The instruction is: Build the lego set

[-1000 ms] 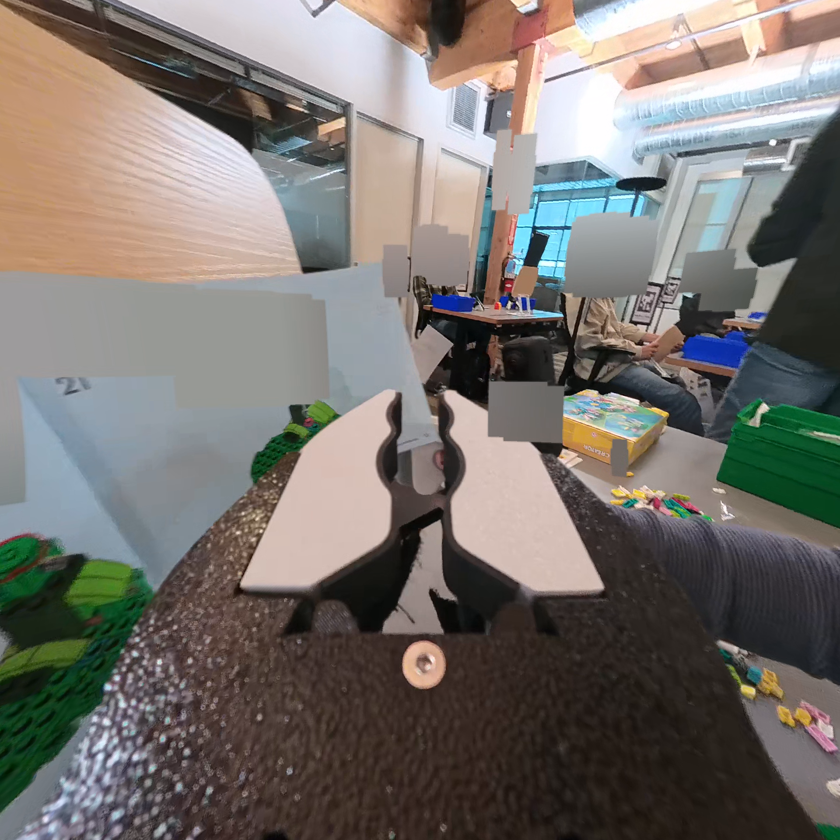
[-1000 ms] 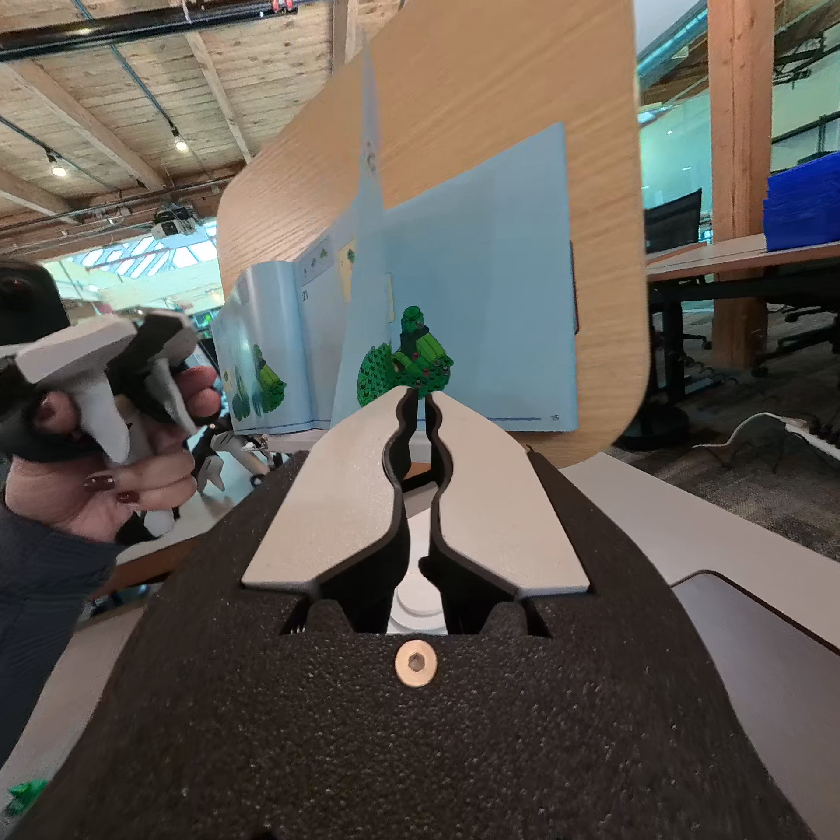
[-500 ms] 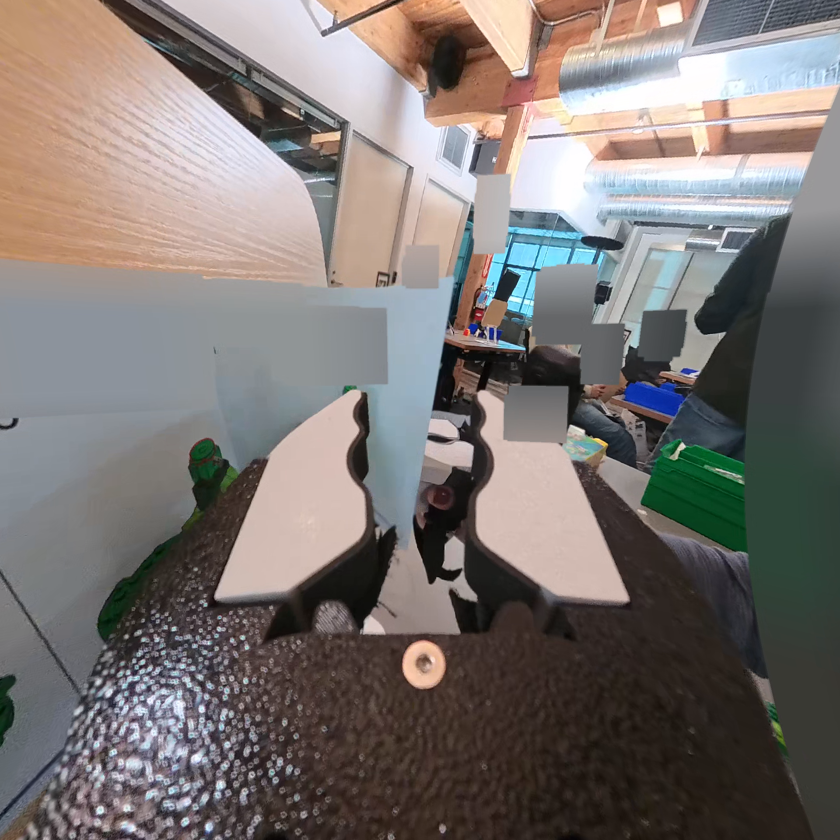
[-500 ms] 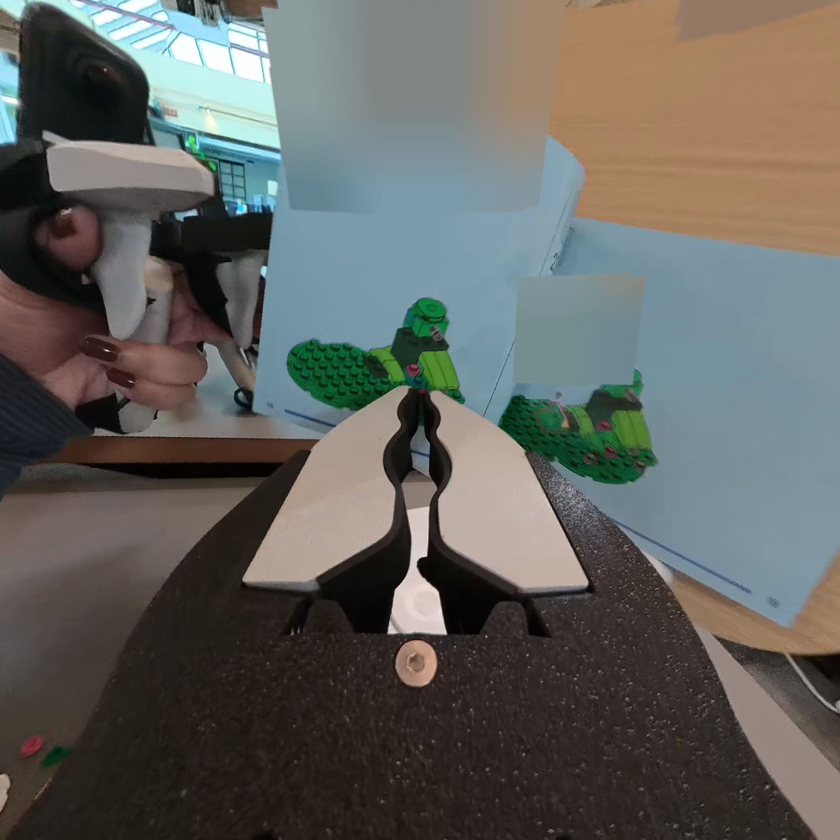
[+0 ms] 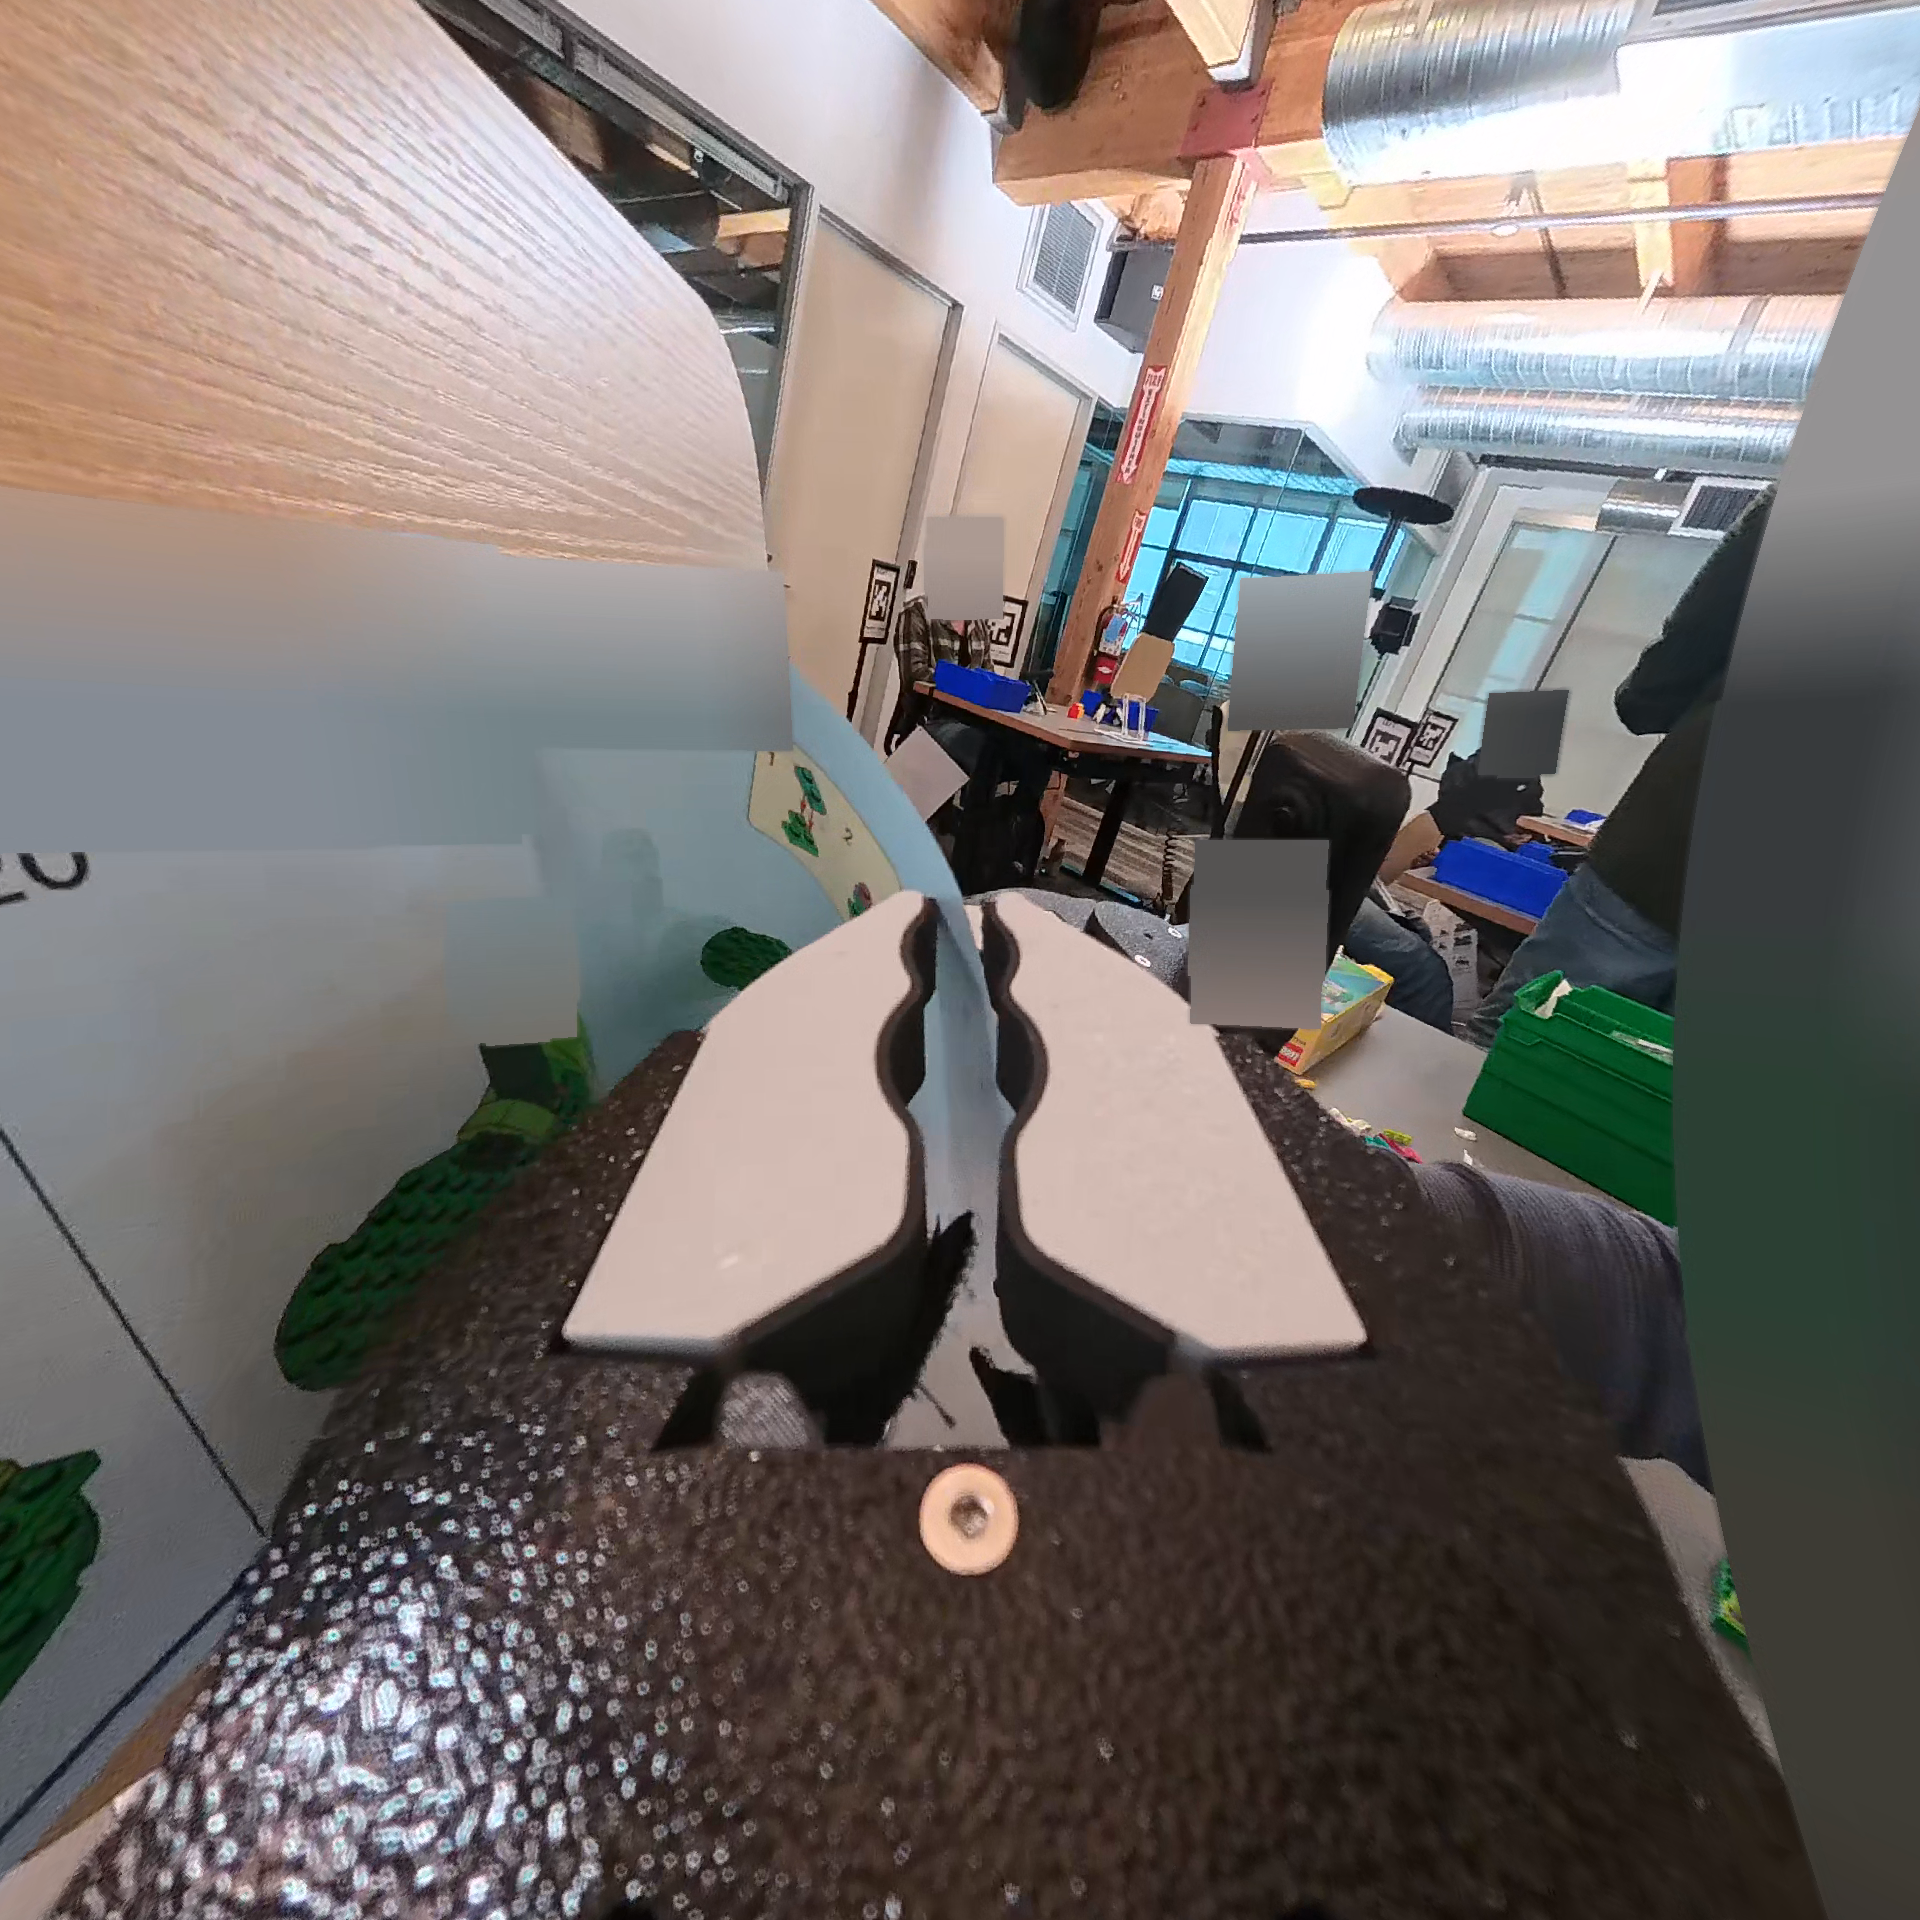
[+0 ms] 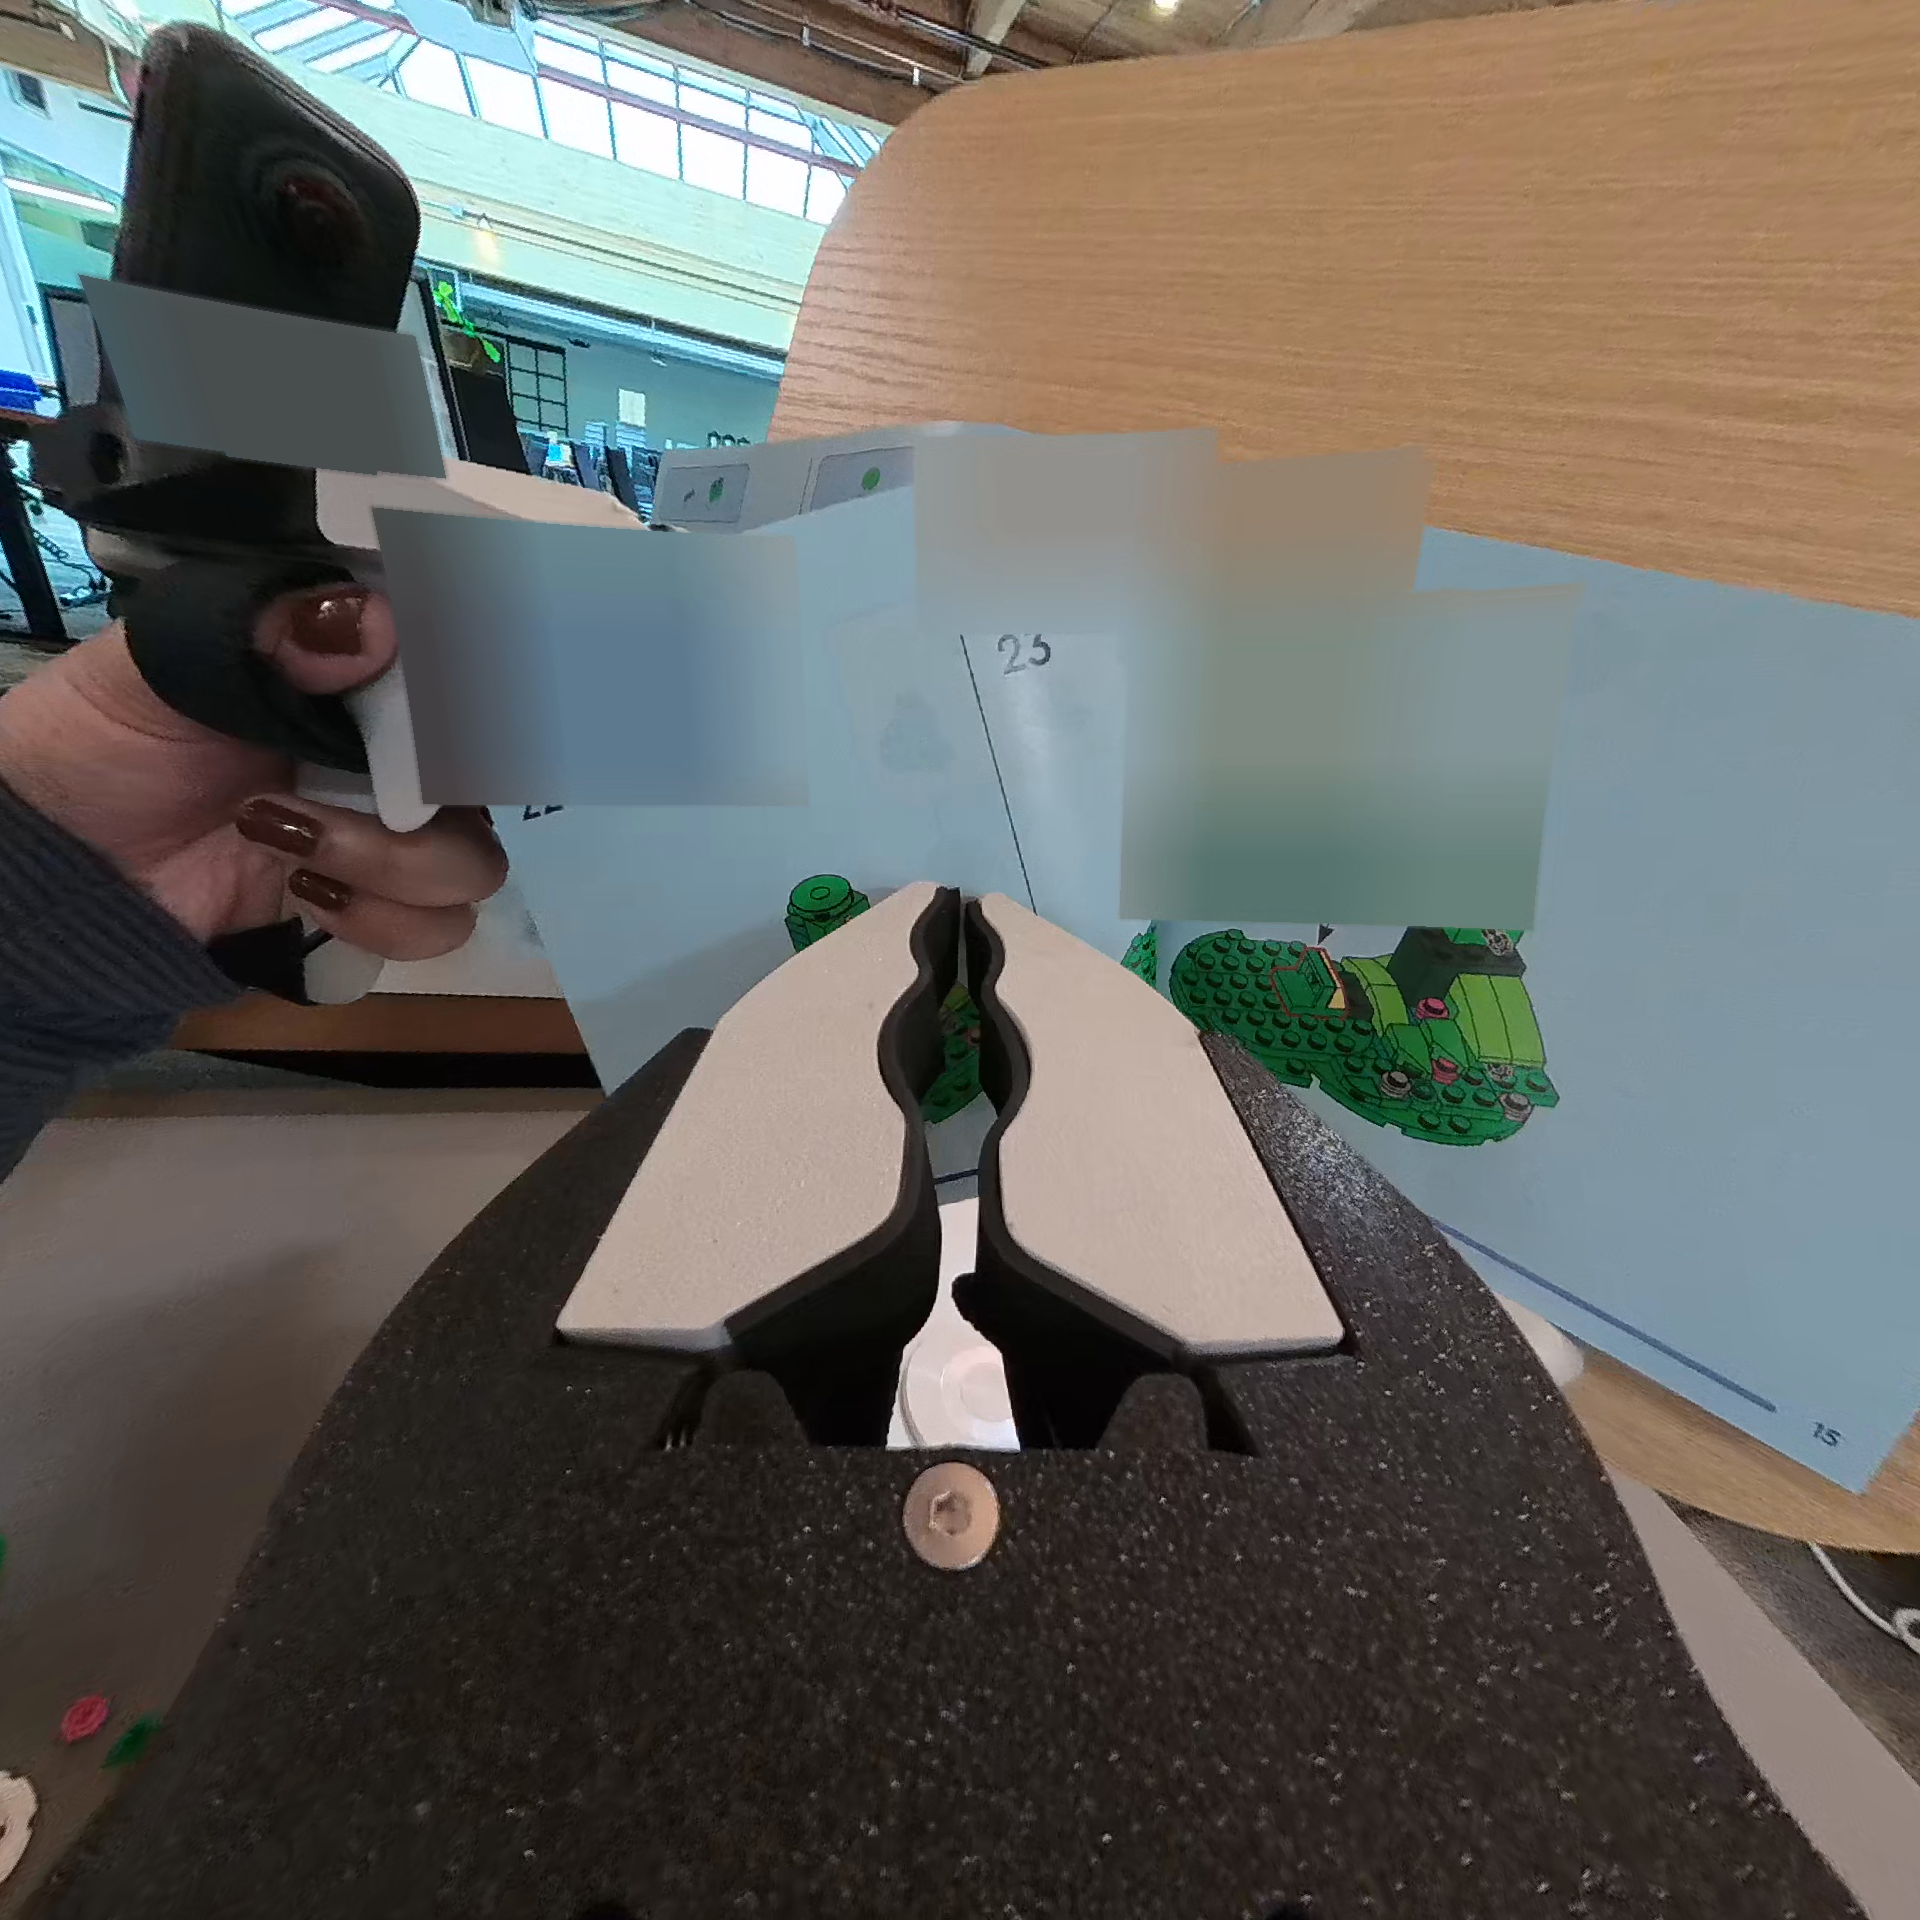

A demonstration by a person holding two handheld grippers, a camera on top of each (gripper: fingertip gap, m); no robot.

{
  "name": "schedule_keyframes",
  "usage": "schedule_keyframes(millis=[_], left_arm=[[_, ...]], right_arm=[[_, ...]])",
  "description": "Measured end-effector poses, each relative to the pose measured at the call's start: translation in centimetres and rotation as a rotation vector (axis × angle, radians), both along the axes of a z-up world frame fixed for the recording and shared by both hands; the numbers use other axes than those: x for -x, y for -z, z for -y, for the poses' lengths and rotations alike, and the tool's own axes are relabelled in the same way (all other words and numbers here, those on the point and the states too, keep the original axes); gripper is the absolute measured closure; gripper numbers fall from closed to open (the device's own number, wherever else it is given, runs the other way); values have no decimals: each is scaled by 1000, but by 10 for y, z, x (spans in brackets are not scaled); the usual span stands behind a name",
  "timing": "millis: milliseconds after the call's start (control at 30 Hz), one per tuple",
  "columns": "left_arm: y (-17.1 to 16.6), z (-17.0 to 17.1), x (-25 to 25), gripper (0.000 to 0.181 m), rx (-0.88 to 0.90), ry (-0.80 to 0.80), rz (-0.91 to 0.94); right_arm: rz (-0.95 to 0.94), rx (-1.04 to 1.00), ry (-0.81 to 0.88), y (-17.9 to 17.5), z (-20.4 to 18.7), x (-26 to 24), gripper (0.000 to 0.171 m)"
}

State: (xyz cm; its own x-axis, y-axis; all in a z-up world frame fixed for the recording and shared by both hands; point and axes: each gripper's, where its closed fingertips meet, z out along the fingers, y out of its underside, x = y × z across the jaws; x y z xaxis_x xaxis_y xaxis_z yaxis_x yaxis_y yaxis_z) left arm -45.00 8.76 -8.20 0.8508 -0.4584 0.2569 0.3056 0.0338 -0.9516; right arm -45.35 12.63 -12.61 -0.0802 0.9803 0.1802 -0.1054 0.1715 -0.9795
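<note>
The light-blue instruction booklet (image 5: 260, 987) stands open against a wooden board (image 5: 312, 312); its pages show a green brick model. My left gripper (image 5: 958, 914) is shut on the free edge of one page, which runs between its jaws. In the right wrist view the booklet (image 6: 1662, 831) faces me, with the left gripper (image 6: 364, 727) in a hand at the page's left edge. My right gripper (image 6: 961, 899) is shut, its tips close in front of the lower middle of the booklet. I see nothing between its fingers.
A pink piece (image 6: 83, 1716) and a green piece (image 6: 133, 1740) lie on the grey table (image 6: 208, 1247). Farther off are a green bin (image 5: 1569, 1091), a yellow set box (image 5: 1340, 1013) and loose pieces (image 5: 1382, 1143). People sit and stand at desks behind. The left gripper's tips are roughly 6 cm from the right gripper's.
My left gripper opened around the page edge, then closed on it. My right gripper stayed shut and swung to face the open pages more squarely.
</note>
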Motion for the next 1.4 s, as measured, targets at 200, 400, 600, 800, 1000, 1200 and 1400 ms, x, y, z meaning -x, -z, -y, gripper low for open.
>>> schedule_keyframes(millis=[200,400,600,800,1000,1200,1400], left_arm=[[1,-2,-2,176,6,2,-8],[0,-1,0,181,-3,-8,-18],[-10,10,7,181,-48,-59,-30],[-32,36,29,174,-133,-205,-3],[-45,82,68,149,-156,-438,95],[-15,118,125,135,-55,-674,45],[34,104,165,84,67,-680,128]], right_arm=[[-1,1,-1,0,-1,-2,171],[3,0,-7,2,0,-3,171],[16,-86,69,8,-6,-5,162],[147,-286,125,26,3,11,161],[229,-322,123,29,22,44,161],[240,-315,93,23,43,66,162],[269,-310,92,23,51,71,162]])
